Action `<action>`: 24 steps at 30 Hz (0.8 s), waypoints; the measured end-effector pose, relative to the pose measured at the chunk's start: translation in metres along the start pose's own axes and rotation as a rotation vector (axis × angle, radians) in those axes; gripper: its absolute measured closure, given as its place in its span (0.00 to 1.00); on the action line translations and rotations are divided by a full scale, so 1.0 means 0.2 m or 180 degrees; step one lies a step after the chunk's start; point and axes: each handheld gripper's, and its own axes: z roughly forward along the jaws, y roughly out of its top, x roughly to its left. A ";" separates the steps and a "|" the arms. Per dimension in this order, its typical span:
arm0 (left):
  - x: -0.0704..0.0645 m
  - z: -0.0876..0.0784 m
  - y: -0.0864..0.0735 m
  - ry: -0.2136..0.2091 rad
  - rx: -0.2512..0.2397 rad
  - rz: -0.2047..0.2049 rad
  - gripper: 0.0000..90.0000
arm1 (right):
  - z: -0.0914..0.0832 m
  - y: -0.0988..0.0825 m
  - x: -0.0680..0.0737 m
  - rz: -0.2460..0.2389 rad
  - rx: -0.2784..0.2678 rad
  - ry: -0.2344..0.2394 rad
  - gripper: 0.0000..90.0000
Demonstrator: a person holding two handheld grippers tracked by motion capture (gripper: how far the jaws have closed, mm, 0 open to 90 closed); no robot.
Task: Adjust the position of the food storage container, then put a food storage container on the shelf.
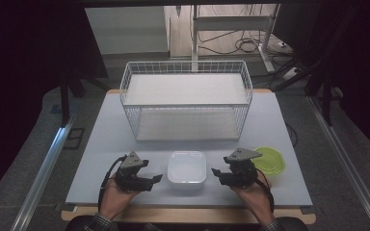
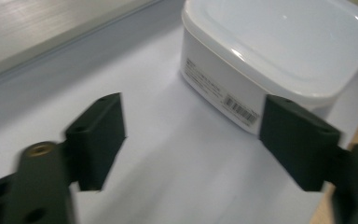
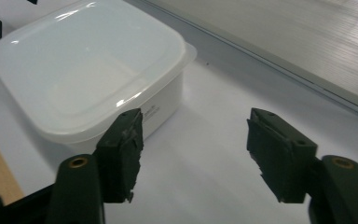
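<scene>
A white, square, empty plastic container [image 1: 187, 167] sits on the pale table near its front edge, between my two grippers. My left gripper [image 1: 157, 178] lies just left of it, pointing right. In the left gripper view its jaws [image 2: 191, 140] stand open over bare table, with the container [image 2: 270, 46] just beyond and a barcode label on its side. My right gripper [image 1: 215, 172] is just right of the container, pointing left. In the right gripper view it [image 3: 193, 149] is open with nothing between the pads, the container [image 3: 88, 70] ahead on the left.
A white wire basket [image 1: 186, 98] with a flat shelf stands at the back middle of the table [image 1: 106, 144]. A round green lid or bowl [image 1: 272, 161] lies behind my right hand. The wooden table edge runs along the front.
</scene>
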 end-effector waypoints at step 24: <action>-0.02 -0.04 -0.07 -0.0023 -0.0170 0.0086 0.04 | 0.00 -0.08 0.00 0.0083 0.0010 0.0300 0.08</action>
